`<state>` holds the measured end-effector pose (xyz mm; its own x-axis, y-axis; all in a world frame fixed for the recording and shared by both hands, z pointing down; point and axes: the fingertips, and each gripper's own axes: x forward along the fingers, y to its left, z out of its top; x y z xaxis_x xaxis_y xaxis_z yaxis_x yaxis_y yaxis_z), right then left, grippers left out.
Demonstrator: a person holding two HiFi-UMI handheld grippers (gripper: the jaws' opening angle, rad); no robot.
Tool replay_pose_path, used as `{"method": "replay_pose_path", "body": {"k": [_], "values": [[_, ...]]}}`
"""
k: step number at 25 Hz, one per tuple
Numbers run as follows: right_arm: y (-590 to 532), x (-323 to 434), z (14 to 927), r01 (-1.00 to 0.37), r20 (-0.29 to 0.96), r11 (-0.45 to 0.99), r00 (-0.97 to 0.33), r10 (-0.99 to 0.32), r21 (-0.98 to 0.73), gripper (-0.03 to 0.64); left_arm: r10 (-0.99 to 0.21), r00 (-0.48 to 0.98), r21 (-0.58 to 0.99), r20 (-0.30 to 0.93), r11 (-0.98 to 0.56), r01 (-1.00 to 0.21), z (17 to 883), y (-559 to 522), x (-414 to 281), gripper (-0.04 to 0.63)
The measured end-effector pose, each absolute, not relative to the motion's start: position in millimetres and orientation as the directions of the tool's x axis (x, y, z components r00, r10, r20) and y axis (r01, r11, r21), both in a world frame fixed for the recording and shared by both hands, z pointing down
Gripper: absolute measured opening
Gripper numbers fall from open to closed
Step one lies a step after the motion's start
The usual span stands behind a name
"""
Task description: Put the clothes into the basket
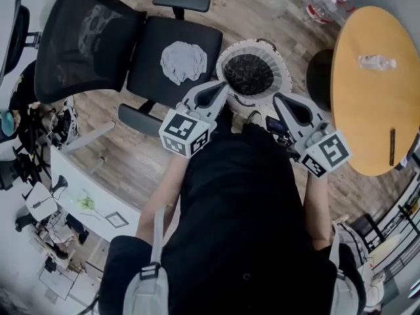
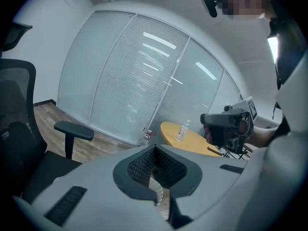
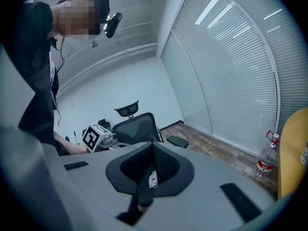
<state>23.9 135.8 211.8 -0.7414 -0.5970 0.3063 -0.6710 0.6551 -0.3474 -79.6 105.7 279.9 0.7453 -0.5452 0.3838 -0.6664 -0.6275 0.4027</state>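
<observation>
My left claw [image 1: 220, 89] is closed, its jaws together with no gap between them. Its tip sits against the near left side of the round white woven basket [image 1: 285, 71]. My right claw [image 1: 281, 100] is closed too, and its tip meets the same rim on the near right side. I judge that I hold them this way to bracket the basket from two sides so it stays level. A sliver of white weave shows just under each pair of jaws in the gripper views. I cannot tell whether the rim is actually pinched or only touched.

The basket is directly in front of me, between the claws, and a dark heap of fabric [image 1: 249, 74] lies inside it. That suggests some of the clothes are already in.

One crumpled pale grey garment [image 1: 184, 61] lies on the seat of the black mesh-backed office chair [image 1: 157, 38], just left of the basket. It lies flat and loose in the middle of the cushion, clear of the armrests, so it should be easy to pinch from above. I take that garment to be what is left of the job, and neither claw is on it.

The yellow oval wooden table [image 1: 367, 110] to my right holds only a clear plastic bottle [image 1: 377, 62] and is not part of the task.
</observation>
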Motion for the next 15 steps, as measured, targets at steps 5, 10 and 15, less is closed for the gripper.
{"method": "replay_pose_path", "body": {"k": [5, 10, 15], "values": [[128.2, 2.3, 221.4, -0.689, 0.349, 0.637, -0.724, -0.595, -0.345, 0.017, -0.522, 0.745, 0.399, 0.415, -0.631, -0.665, 299.8, 88.2, -101.8, 0.012], [116.6, -17.2, 231.3, -0.705, 0.371, 0.608, -0.709, -0.599, -0.365, 0.017, -0.501, 0.733, 0.392, 0.459, -0.626, -0.674, 326.1, 71.5, -124.5, 0.012], [106.6, -30.3, 240.4, -0.709, 0.394, 0.589, -0.705, -0.590, -0.388, 0.017, -0.491, 0.714, 0.397, 0.500, -0.603, -0.692, 352.1, 58.8, -143.0, 0.012]]}}
